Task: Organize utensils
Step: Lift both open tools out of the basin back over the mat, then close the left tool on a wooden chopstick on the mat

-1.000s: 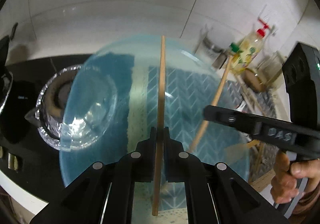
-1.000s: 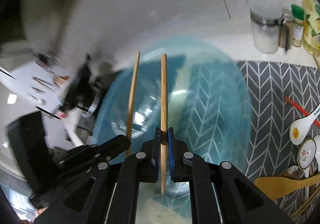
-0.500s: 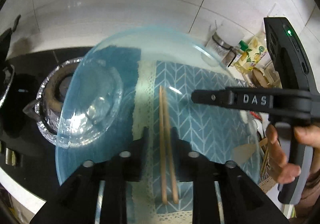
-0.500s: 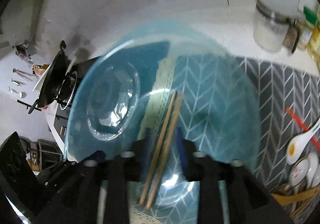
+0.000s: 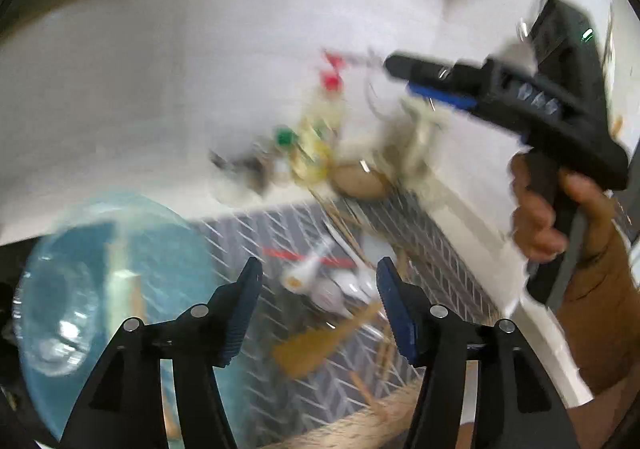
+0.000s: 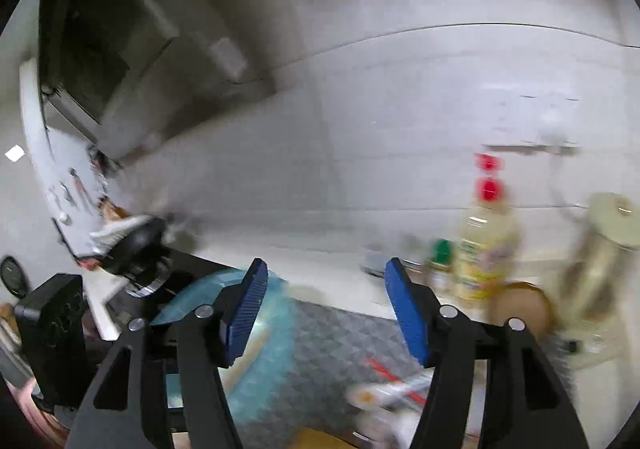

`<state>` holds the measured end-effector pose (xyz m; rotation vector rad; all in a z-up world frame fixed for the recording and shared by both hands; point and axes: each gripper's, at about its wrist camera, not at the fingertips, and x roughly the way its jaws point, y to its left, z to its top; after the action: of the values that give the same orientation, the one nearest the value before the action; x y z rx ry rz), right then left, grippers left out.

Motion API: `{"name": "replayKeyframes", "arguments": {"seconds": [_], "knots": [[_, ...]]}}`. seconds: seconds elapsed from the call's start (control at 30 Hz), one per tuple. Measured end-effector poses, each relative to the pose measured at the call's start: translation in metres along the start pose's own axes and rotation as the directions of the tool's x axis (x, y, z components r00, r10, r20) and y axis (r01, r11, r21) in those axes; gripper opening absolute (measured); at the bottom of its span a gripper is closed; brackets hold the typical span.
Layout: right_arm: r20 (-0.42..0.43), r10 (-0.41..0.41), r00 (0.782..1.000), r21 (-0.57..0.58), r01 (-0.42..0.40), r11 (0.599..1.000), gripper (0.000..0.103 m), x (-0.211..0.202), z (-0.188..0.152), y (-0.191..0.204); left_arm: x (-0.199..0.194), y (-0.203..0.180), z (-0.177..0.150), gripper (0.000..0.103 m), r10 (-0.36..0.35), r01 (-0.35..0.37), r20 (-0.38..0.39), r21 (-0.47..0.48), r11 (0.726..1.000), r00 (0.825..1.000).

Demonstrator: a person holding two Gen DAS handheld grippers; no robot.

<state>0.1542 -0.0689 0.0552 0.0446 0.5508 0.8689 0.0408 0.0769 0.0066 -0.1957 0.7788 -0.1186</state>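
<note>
Both views are blurred by motion. My left gripper (image 5: 318, 273) has its jaws opening, with nothing between them. Past it, on a grey chevron mat (image 5: 432, 249), lie white ceramic spoons (image 5: 308, 271), a red chopstick (image 5: 280, 253) and a wooden spatula (image 5: 320, 345). The blue glass bowl (image 5: 100, 289) sits lower left, with a tan wooden chopstick (image 5: 137, 303) faintly showing in it. My right gripper (image 6: 326, 269), its jaws also opening and empty, hangs above the bowl's (image 6: 260, 329) far rim. In the left wrist view a hand (image 5: 560, 209) holds it high at the right.
An oil bottle (image 6: 484, 249) with a red cap, a green-capped jar (image 6: 440, 261) and a pale kettle (image 6: 608, 233) stand along the tiled back wall. A black stove with a pan (image 6: 140, 245) is at the left. The white counter edge (image 5: 500, 261) borders the mat.
Both grippers let go of the wooden chopsticks, which dropped side by side into the blue bowl. Their jaws have spread, and both have swung up and right toward the utensil pile.
</note>
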Motion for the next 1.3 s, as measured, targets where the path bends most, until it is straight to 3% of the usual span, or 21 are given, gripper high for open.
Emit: {"name": "replayKeyframes", "arguments": {"seconds": [0.1, 0.17, 0.3, 0.5, 0.67, 0.8, 0.87, 0.97, 1.03, 1.17, 1.3], "knots": [[-0.072, -0.082, 0.994, 0.062, 0.086, 0.994, 0.06, -0.01, -0.037, -0.044, 0.055, -0.024, -0.021, 0.057, -0.095, 0.093, -0.104, -0.024, 0.995, 0.99], [-0.151, -0.096, 0.984, 0.149, 0.119, 0.982, 0.059, -0.012, -0.067, -0.075, 0.09, -0.04, -0.035, 0.042, -0.133, 0.133, -0.171, -0.017, 0.991, 0.976], [-0.251, -0.11, 0.962, 0.243, 0.172, 0.955, 0.058, -0.02, -0.117, -0.108, 0.153, -0.063, -0.063, 0.019, -0.119, 0.131, -0.304, 0.02, 0.991, 0.945], [-0.3, -0.102, 0.948, 0.297, 0.195, 0.935, 0.058, -0.042, -0.153, -0.129, 0.184, -0.072, -0.076, 0.016, -0.094, 0.118, -0.371, 0.044, 0.992, 0.924], [-0.311, -0.096, 0.945, 0.318, 0.199, 0.927, 0.058, -0.047, -0.169, -0.133, 0.199, -0.084, -0.072, 0.016, -0.057, 0.103, -0.377, 0.103, 0.989, 0.924], [-0.325, -0.094, 0.941, 0.315, 0.201, 0.928, 0.058, -0.047, -0.179, -0.13, 0.204, -0.082, -0.07, 0.016, -0.093, 0.123, -0.379, 0.056, 0.991, 0.921], [-0.336, -0.091, 0.938, 0.325, 0.206, 0.923, 0.058, -0.046, -0.184, -0.13, 0.204, -0.079, -0.069, 0.015, -0.137, 0.144, -0.397, -0.012, 0.989, 0.908], [-0.344, -0.084, 0.935, 0.336, 0.206, 0.919, 0.058, -0.044, -0.19, -0.128, 0.184, -0.082, -0.065, 0.015, -0.133, 0.14, -0.385, -0.01, 0.99, 0.913], [-0.35, -0.082, 0.933, 0.341, 0.209, 0.917, 0.058, -0.043, -0.193, -0.128, 0.178, -0.079, -0.067, 0.015, -0.163, 0.161, -0.401, -0.039, 0.986, 0.901], [-0.375, -0.083, 0.923, 0.343, 0.222, 0.913, 0.058, -0.036, -0.201, -0.129, 0.168, -0.072, -0.087, 0.015, -0.153, 0.151, -0.452, -0.042, 0.988, 0.879], [-0.406, -0.114, 0.907, 0.324, 0.259, 0.91, 0.058, -0.025, -0.209, -0.131, 0.171, -0.064, -0.08, 0.015, -0.144, 0.117, -0.399, -0.092, 0.989, 0.906]]}}
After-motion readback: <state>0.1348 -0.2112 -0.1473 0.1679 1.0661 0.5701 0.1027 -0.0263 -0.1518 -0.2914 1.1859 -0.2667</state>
